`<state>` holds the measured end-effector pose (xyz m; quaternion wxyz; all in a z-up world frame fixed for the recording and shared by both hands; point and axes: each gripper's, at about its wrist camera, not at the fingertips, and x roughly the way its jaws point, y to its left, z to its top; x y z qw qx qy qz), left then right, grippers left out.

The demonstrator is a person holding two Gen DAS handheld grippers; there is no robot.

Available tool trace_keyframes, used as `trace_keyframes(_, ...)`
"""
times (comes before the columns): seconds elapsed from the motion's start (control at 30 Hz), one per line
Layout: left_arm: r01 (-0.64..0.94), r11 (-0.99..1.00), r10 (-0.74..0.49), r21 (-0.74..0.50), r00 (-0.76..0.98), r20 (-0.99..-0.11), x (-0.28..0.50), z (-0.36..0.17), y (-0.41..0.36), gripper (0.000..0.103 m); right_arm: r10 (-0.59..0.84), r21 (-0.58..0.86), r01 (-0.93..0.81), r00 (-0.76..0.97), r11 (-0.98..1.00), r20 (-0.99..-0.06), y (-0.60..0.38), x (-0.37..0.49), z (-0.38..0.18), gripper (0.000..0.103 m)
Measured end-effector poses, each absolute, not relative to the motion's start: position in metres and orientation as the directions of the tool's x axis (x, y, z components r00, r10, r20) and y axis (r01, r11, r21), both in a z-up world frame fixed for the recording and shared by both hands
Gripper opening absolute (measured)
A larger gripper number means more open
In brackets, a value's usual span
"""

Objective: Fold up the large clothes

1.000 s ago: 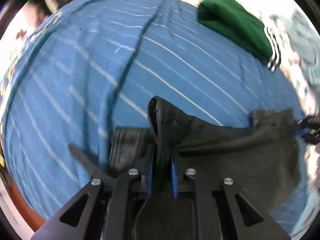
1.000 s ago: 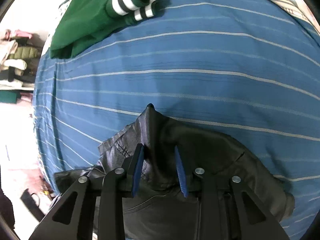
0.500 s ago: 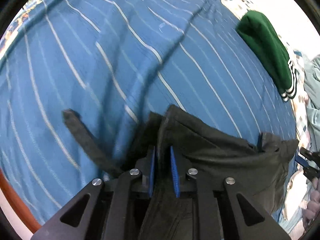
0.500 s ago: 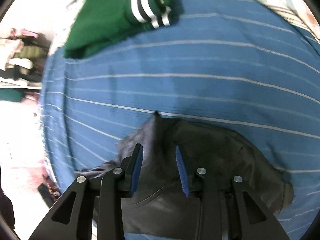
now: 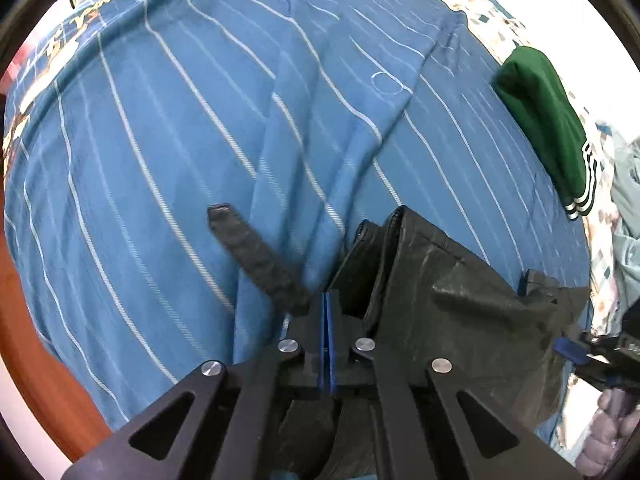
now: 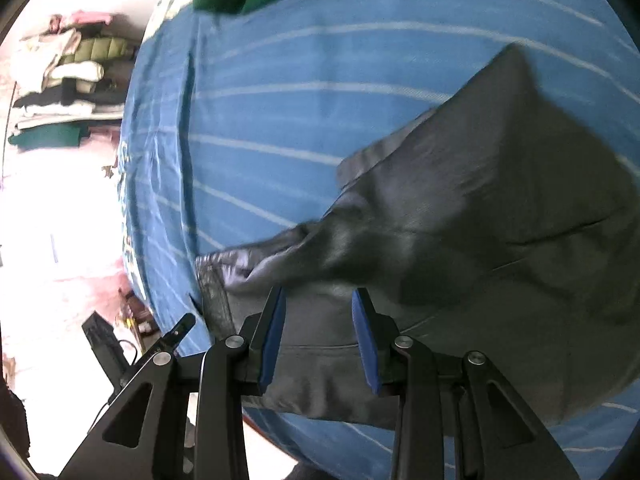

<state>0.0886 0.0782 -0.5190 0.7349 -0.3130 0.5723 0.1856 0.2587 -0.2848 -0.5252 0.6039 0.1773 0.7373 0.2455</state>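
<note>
Now, through the left wrist camera, my left gripper (image 5: pixel 329 320) has its blue pads pressed flat together with nothing between them, having just closed; the black jacket (image 5: pixel 460 300) lies beside it on the blue striped bedcover (image 5: pixel 160 140), its strap (image 5: pixel 256 256) trailing left. I judge the empty pinch is the risk: if I lift, that side stays down and the fold skews. Only this view shows the right gripper (image 5: pixel 576 350) at the jacket's far edge and the green garment (image 5: pixel 548 128).

Through the right wrist camera, the right gripper (image 6: pixel 318 332) stands partly open over the jacket (image 6: pixel 480 208), apparently not pinching. Only here do I see the shelf of clothes (image 6: pixel 64 88).
</note>
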Motion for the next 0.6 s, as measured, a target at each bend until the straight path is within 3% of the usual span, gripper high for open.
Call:
trace_keyframes(0.1, -0.594, 0.752, -0.136, -0.284, 0.283, -0.95, 0.095, -0.52, 0.073, 0.005, 0.586, 0.609, -0.012, -0.262, 0.793, -0.767, -0.265, 0.254, -0.548, 0.037)
trace_keyframes(0.2, -0.543, 0.81, -0.088, -0.22, 0.258, -0.962, 0.112, -0.523, 0.058, 0.007, 0.557, 0.561, 0.058, -0.234, 0.826, -0.797, -0.256, 0.257, -0.588, 0.036)
trace_keyframes(0.27, -0.517, 0.833, -0.069, -0.197, 0.257, -0.964, 0.122, -0.521, 0.051, 0.019, 0.57, 0.564, 0.1, -0.235, 0.82, -0.787, -0.252, 0.26, -0.602, 0.037)
trace_keyframes(0.3, -0.504, 0.842, -0.067, -0.194, 0.258, -0.964, 0.126, -0.52, 0.051, 0.049, 0.584, 0.572, 0.123, -0.238, 0.811, -0.776, -0.253, 0.261, -0.602, 0.037)
trace_keyframes(0.33, -0.492, 0.849, -0.07, -0.193, 0.257, -0.964, 0.131, -0.52, 0.048, 0.086, 0.603, 0.588, 0.135, -0.235, 0.797, -0.763, -0.257, 0.26, -0.596, 0.037)
trace_keyframes(0.37, -0.483, 0.855, -0.07, -0.191, 0.257, -0.964, 0.137, -0.522, 0.045, 0.093, 0.626, 0.61, 0.141, -0.22, 0.779, -0.748, -0.263, 0.257, -0.589, 0.037)
trace_keyframes(0.4, -0.475, 0.857, -0.077, -0.198, 0.263, -0.962, 0.142, -0.524, 0.041, 0.093, 0.648, 0.63, 0.152, -0.196, 0.762, -0.736, -0.273, 0.252, -0.58, 0.039)
trace_keyframes(0.47, -0.455, 0.865, -0.102, -0.213, 0.256, -0.961, 0.154, -0.536, 0.039, 0.093, 0.665, 0.644, 0.169, -0.132, 0.746, -0.735, -0.295, 0.242, -0.564, 0.053)
trace_keyframes(0.57, -0.458, 0.867, -0.094, -0.194, 0.232, -0.968, 0.173, -0.559, 0.034, 0.091, 0.647, 0.628, 0.219, -0.018, 0.747, -0.762, -0.351, 0.215, -0.537, 0.057)
trace_keyframes(0.6, -0.468, 0.867, -0.067, -0.171, 0.23, -0.971, 0.176, -0.563, 0.033, 0.084, 0.635, 0.617, 0.24, 0.0, 0.75, -0.772, -0.365, 0.209, -0.533, 0.057)
